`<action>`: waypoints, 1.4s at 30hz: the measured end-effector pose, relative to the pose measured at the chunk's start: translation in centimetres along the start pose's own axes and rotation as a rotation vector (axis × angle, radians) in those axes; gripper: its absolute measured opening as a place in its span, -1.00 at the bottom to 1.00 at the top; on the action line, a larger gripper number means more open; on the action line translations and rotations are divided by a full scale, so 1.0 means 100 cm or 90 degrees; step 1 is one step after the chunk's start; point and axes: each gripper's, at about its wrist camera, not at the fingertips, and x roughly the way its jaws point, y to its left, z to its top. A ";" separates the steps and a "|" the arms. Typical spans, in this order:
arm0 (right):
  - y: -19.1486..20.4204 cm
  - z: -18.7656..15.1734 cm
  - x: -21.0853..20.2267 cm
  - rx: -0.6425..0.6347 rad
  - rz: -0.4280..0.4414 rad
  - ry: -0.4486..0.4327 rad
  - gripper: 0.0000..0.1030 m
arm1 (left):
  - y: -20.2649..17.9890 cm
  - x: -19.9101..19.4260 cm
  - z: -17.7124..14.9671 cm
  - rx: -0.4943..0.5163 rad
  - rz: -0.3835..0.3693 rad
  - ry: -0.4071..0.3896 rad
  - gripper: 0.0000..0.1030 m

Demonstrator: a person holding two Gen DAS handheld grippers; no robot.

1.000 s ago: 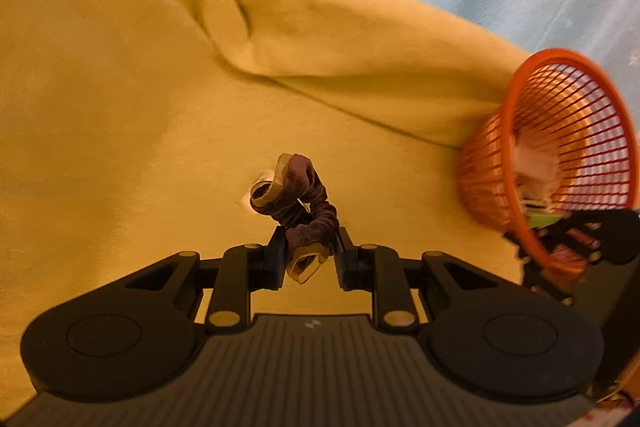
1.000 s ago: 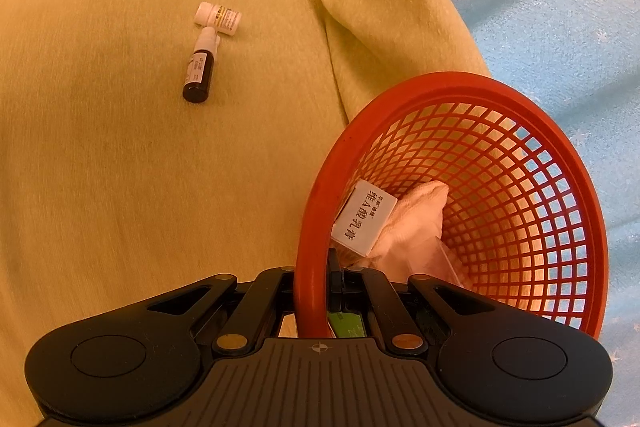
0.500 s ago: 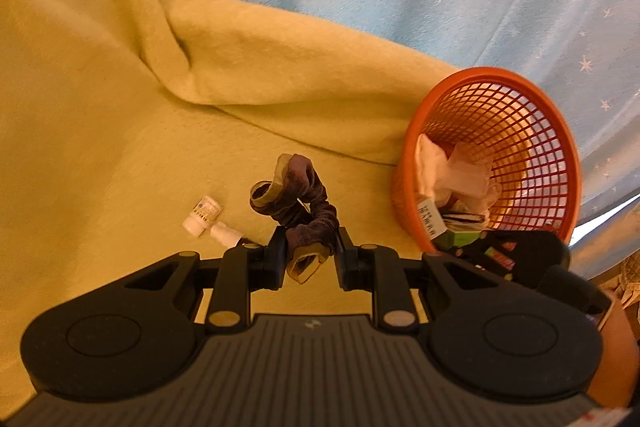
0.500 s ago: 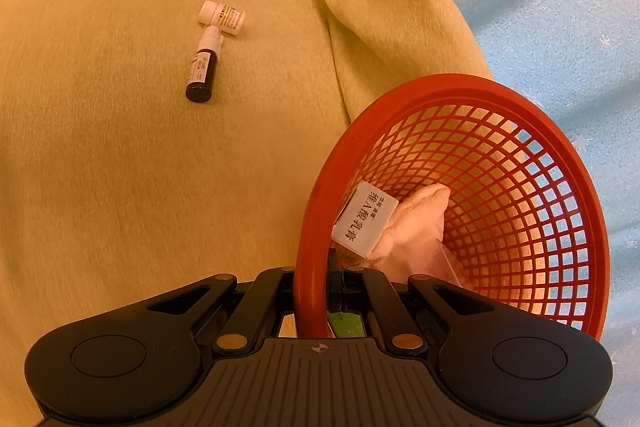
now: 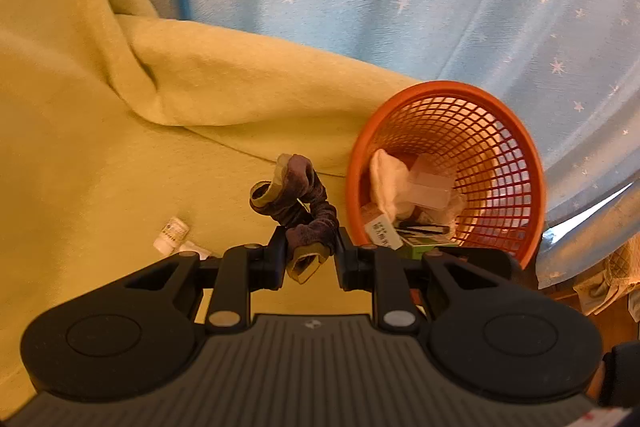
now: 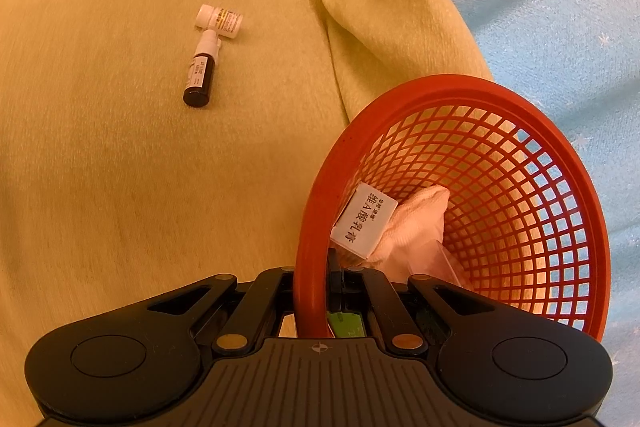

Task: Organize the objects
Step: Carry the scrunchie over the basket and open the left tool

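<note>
Purple fabric scrunchie (image 5: 298, 205) sits pinched in the left gripper (image 5: 310, 259) jaws, hanging out ahead of them; released short of the rim, it could miss. Right gripper (image 6: 316, 291) jaws clamp the orange basket (image 6: 520, 131) rim; slipping would tip it. Beyond lie two small bottles (image 6: 208, 55).

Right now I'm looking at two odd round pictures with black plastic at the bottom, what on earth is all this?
The black shapes are two hand-held grippers, each with a wide-angle camera looking along its two fingers. One picture comes from each.

The left gripper is closed on a twisted purple fabric hair tie and holds it near an orange mesh basket.

The right gripper grips that basket's rim. Inside lie a white printed box and a white cloth.

Everything rests on a yellow blanket, where a small white bottle and a dark bottle lie on their sides, touching.
</note>
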 end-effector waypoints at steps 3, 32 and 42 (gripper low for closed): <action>-0.001 -0.001 0.000 0.003 0.001 0.000 -1.00 | -0.007 0.000 0.002 0.007 -0.008 0.001 -0.63; -0.004 -0.003 0.000 0.025 0.009 -0.002 -1.00 | -0.074 0.008 0.029 0.068 -0.109 -0.002 -0.56; -0.005 -0.003 0.000 0.033 0.011 -0.005 -1.00 | -0.068 0.008 0.032 0.054 -0.107 -0.022 -0.31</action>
